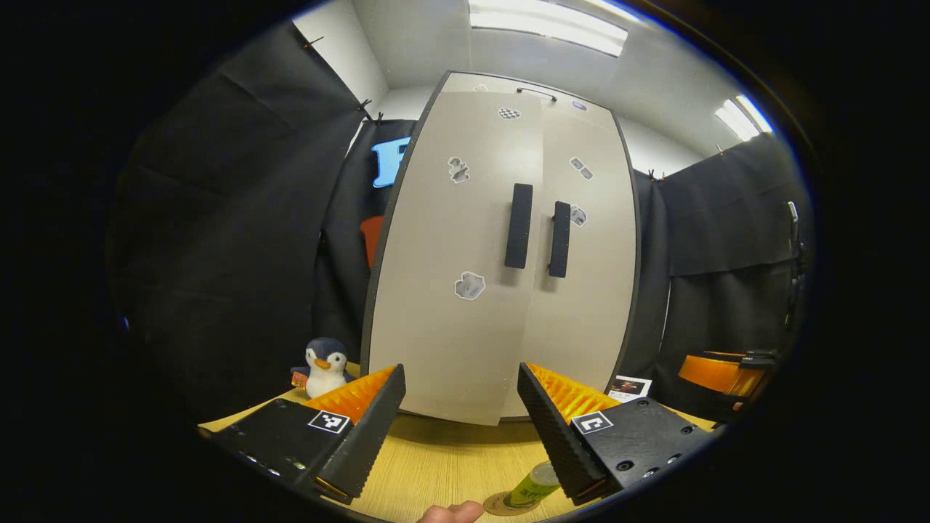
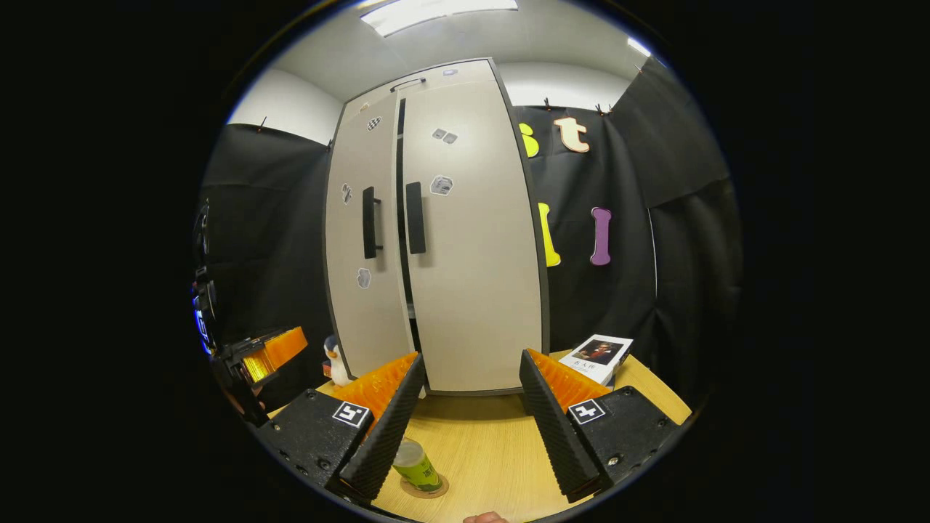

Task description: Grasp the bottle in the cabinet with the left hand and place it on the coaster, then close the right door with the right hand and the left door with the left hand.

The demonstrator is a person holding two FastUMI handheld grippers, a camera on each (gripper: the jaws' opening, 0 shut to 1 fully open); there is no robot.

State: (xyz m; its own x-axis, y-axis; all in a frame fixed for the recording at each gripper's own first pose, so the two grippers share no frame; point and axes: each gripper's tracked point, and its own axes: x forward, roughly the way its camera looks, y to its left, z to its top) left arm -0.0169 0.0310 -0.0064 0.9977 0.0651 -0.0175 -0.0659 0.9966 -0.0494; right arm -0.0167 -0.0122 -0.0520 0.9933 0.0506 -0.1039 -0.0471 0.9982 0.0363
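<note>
Left gripper [image 1: 459, 407]: jaws spread wide, nothing between them, pointing straight at the cabinet [image 1: 501, 240] across a stretch of wooden surface [image 1: 443, 450]. Right gripper [image 2: 471, 396]: jaws equally wide, empty, aimed at the cabinet's lower front from a little to the right. The bottle [image 2: 418, 465], green with a pale cap, stands upright on the coaster [image 2: 425, 488] on the surface, below and just inside the right gripper's left finger; in the left gripper view it sits low beside the right finger, so placing looks finished. Right door [image 2: 472, 232] lies flush. Left door [image 2: 363, 240] seems nearly home, but in the right gripper view a dark vertical gap runs between the two leaves from top to bottom; from the left gripper view the seam looks tight, so I cannot tell whether it is fully latched. The left door's handle [image 1: 519, 225] stands vertical, dead ahead and above the left jaws, the left hand being the nearer one. Any final push would go straight forward. Penguin toy [image 1: 324, 367] by the cabinet's left foot, book [image 2: 599, 357] at its right.
</note>
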